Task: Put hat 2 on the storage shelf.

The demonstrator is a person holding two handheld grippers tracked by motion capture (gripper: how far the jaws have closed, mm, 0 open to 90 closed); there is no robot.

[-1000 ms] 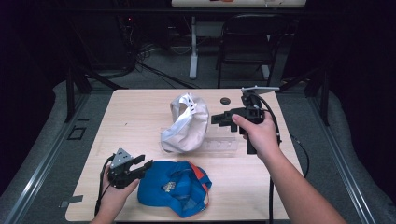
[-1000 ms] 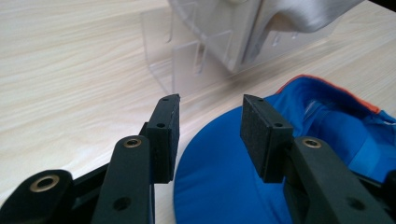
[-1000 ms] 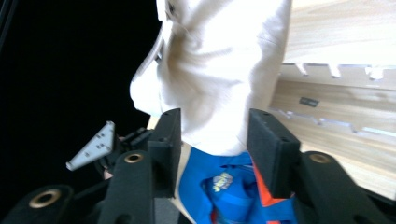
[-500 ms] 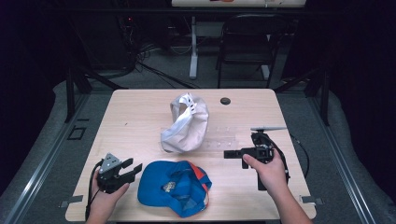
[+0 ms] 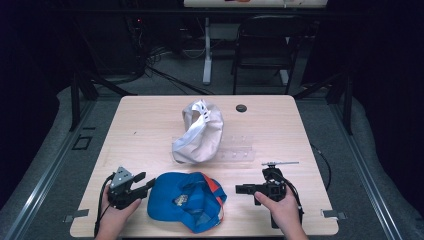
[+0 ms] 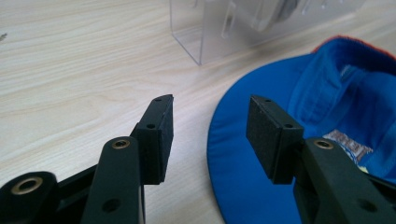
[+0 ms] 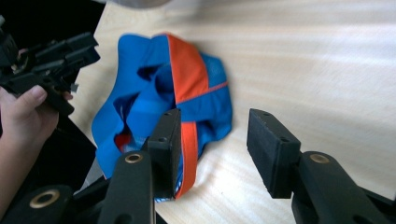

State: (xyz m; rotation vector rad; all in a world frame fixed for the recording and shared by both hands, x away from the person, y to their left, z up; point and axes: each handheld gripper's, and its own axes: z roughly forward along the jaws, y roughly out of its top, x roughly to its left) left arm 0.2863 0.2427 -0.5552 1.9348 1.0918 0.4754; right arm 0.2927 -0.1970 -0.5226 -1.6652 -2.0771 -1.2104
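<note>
A blue cap (image 5: 187,200) with an orange stripe lies upside down near the table's front edge. My left gripper (image 5: 144,184) is open at the cap's left side. In the left gripper view its jaws (image 6: 211,105) stand apart, the right one over the blue brim (image 6: 238,158). My right gripper (image 5: 242,189) is open just right of the cap and points left at it. In the right gripper view the blue cap (image 7: 187,79) lies beyond the open right gripper (image 7: 215,116), with nothing between its pads. A pale grey cap (image 5: 197,132) rests at mid-table.
A clear acrylic stand (image 5: 235,150) sits beside the grey cap and shows as the clear stand (image 6: 224,28) in the left gripper view. A small black disc (image 5: 241,108) lies at the back. The wooden table (image 5: 300,140) ends close behind both hands. A chair (image 5: 262,45) stands beyond the table.
My right gripper has come from beside the grey cap down to the front edge, then left toward the blue cap. The left gripper has barely shifted.
</note>
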